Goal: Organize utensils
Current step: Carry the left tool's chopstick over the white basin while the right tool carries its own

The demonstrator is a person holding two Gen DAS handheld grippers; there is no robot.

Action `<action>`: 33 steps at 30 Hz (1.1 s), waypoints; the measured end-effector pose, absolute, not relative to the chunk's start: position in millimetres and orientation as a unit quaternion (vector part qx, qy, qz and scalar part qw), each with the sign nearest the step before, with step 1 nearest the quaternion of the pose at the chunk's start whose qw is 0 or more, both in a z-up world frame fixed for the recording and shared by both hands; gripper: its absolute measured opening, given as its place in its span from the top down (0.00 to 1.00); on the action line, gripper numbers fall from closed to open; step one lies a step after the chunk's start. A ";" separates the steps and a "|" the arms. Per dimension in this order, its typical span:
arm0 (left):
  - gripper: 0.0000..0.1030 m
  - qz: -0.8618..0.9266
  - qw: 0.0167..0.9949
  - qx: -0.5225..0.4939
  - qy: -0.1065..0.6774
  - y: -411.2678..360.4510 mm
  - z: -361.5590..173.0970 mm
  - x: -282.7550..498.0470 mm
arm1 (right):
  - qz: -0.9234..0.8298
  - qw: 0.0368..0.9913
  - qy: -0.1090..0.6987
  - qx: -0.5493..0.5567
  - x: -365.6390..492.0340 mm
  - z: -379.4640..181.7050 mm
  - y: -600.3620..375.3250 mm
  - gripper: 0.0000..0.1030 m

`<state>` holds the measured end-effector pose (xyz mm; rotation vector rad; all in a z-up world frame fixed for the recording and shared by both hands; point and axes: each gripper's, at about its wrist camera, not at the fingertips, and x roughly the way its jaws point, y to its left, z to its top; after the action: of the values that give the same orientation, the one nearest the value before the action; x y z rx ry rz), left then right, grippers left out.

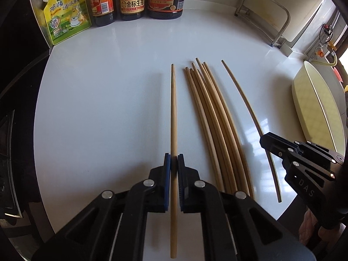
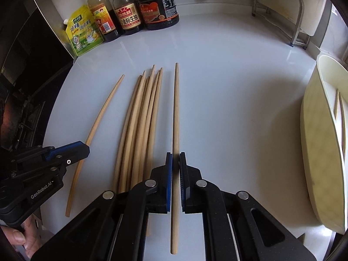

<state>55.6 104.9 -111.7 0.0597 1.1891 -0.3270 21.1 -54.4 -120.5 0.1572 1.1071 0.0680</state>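
- A single chopstick (image 1: 173,117) is pinched between the blue pads of the left gripper (image 1: 174,163), which is pressed together on it; the stick runs straight ahead of the jaws, and its butt end trails back under the gripper body.
- A second single chopstick (image 2: 175,117) is pinched in the same way by the right gripper (image 2: 175,163), its tip pointing forward and away from the fingers.
- Between the two grippers the bundle of loose chopsticks (image 1: 208,119) is left lying on the white counter (image 1: 108,87), just right of the left gripper and just left of the right one.
- To the far right of the right gripper a pale oval tray (image 2: 317,152) stands, with what look like two chopsticks already inside; it is judged to be the likely destination.
- Each stick is gripped towards its thick end, so the long forward part will tend to droop or swing; both should be lifted slowly and kept level.
- The pinch should be kept firm, since smooth round wood can roll between flat pads.
- The two lifts are best kept parallel, so that the bundle is not swept or scattered by either stick.
- The bottles (image 2: 128,15) at the back are well ahead of the tips, and clearance from them should be kept.
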 end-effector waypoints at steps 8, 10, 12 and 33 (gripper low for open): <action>0.93 -0.175 0.826 0.034 0.535 93.4 -76.3 52.6 | 0.036 0.858 0.499 0.117 2.4 -87.6 -65.6 0.94; 0.93 -0.186 0.828 0.041 0.528 83.5 -65.8 51.4 | 0.033 0.864 0.489 0.120 -2.8 -77.5 -72.4 0.94; 0.93 -0.195 0.832 0.052 0.516 70.3 -54.7 49.8 | 0.028 0.869 0.477 0.129 -9.3 -67.5 -82.3 0.94; 0.93 -0.386 0.786 0.173 0.451 -166.9 -5.9 23.8 | -0.155 0.870 0.402 0.238 -93.8 -30.1 -293.1 0.94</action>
<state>23.8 -166.9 -5.9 0.3741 0.9722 -0.8333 -93.8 -293.1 -30.1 0.4987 0.8411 -0.3240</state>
